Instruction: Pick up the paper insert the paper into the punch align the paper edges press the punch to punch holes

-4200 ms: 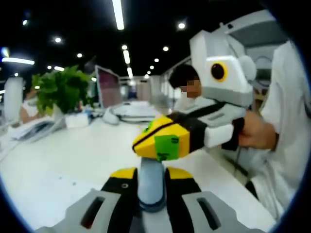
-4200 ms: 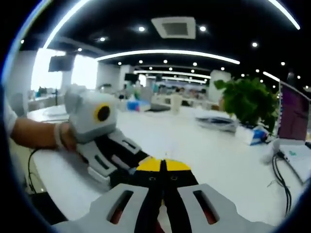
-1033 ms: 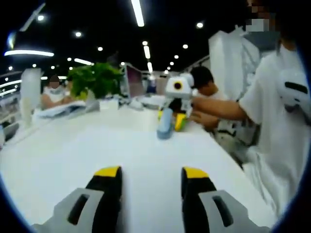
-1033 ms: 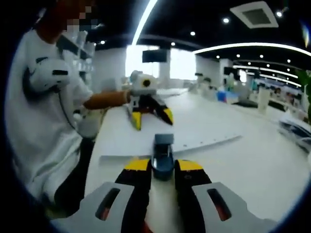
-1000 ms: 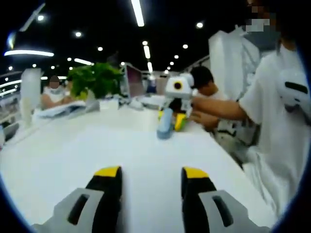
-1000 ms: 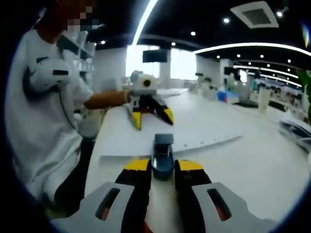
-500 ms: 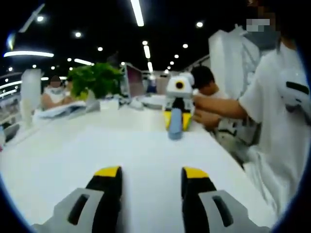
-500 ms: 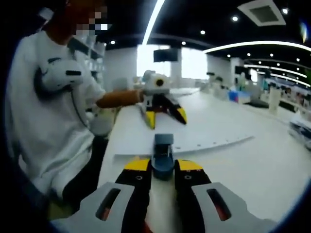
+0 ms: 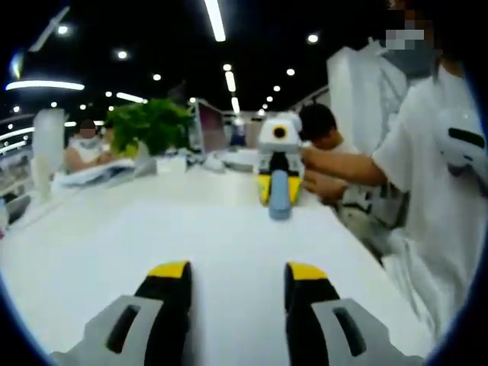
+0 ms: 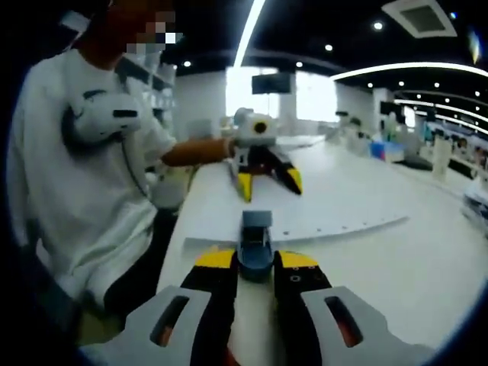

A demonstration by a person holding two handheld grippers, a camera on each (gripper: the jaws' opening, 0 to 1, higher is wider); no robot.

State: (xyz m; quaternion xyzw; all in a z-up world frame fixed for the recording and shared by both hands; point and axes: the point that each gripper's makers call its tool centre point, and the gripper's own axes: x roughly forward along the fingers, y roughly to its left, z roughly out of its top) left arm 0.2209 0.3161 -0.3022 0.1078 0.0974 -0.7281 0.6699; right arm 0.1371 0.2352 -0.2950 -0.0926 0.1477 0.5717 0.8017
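- The right hand-held gripper [image 10: 254,263] clasps the blue hole punch [image 10: 256,238] at the near edge of the paper sheet [image 10: 305,217] on the counter [image 10: 396,267].
- The left hand-held gripper [image 9: 236,278] hovers released above the counter, well apart from the punch.
- A row of holes already shows along the paper's edge, so the pressing step looks done; next is probably lifting the punch clear.

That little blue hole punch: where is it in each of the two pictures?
Left gripper view: the blue punch is far across the table, upper centre, held between the right gripper's yellow tips.
Right gripper view: the punch sits low in the centre, between that view's own jaws.
Shared landmark: the person's white shirt.
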